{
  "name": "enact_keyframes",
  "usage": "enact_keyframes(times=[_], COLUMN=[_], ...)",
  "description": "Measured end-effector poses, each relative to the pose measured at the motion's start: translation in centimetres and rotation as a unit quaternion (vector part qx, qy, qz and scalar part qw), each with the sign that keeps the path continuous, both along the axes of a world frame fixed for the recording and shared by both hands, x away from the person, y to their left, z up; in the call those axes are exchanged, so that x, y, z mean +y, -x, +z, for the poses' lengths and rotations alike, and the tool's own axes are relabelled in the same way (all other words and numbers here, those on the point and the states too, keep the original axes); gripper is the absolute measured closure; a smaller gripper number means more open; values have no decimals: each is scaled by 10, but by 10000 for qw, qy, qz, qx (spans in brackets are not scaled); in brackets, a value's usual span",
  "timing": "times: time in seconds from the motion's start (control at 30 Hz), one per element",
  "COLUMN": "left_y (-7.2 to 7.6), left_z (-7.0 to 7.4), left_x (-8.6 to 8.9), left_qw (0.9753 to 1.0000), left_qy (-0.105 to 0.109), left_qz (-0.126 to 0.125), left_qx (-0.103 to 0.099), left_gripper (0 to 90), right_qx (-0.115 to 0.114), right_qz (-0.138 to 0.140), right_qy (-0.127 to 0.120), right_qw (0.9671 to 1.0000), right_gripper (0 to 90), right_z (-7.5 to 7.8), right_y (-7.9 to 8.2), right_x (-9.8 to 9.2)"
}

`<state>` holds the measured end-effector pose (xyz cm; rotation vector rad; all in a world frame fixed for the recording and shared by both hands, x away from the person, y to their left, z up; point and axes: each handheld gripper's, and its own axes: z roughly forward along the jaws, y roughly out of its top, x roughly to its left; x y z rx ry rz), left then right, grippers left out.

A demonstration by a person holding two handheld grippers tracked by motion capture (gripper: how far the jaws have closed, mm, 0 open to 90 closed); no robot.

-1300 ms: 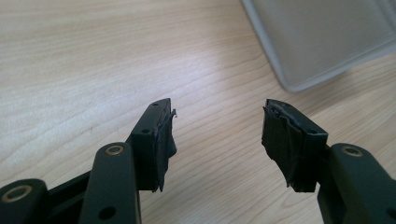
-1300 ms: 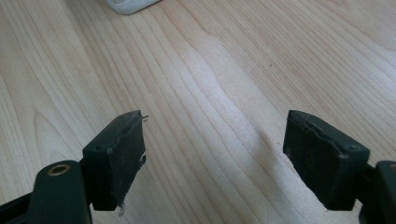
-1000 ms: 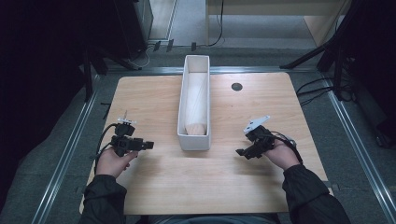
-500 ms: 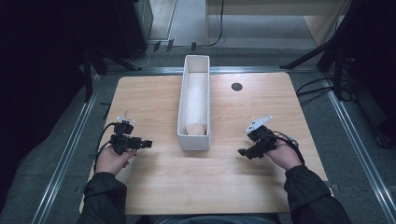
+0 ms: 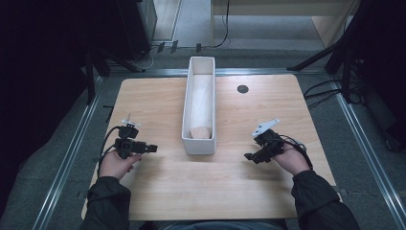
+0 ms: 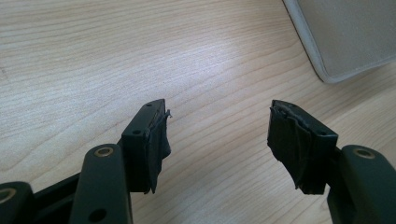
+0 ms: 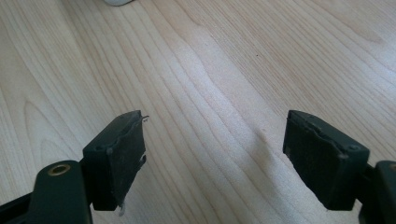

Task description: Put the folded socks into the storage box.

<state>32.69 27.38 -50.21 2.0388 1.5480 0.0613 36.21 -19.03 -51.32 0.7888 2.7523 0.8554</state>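
Note:
A long white box (image 5: 200, 143) stands lengthwise in the middle of the wooden table (image 5: 158, 191), with a pale roll (image 5: 201, 112) lying inside it. My left gripper (image 5: 152, 148) hovers low over the table left of the box's near end, open and holding nothing; its own view looks past the gripper (image 6: 217, 109) to the box's corner (image 6: 345, 37) at upper right. My right gripper (image 5: 249, 156) is right of the box, pointing left, jaws wide apart over bare wood, as seen between them (image 7: 215, 116).
A small dark round hole (image 5: 242, 89) sits in the table's far right part. Metal rails (image 5: 72, 148) run along both table sides. Cables (image 5: 325, 91) and dark stands lie on the floor beyond the far edge.
My right gripper has drifted slightly toward the near edge. The left gripper has barely moved.

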Motion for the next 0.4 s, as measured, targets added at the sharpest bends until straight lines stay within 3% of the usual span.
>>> enact_keyframes(times=[0.4], left_y=[0], left_z=[-2], left_x=[1], left_qw=[10000], left_qy=[-47], left_qz=[-4], left_qx=[71], left_gripper=[370], right_qx=[8], right_qz=[16], right_qy=[24], right_qw=[10000], right_gripper=[208], right_z=[0], right_y=[0], right_x=[0])
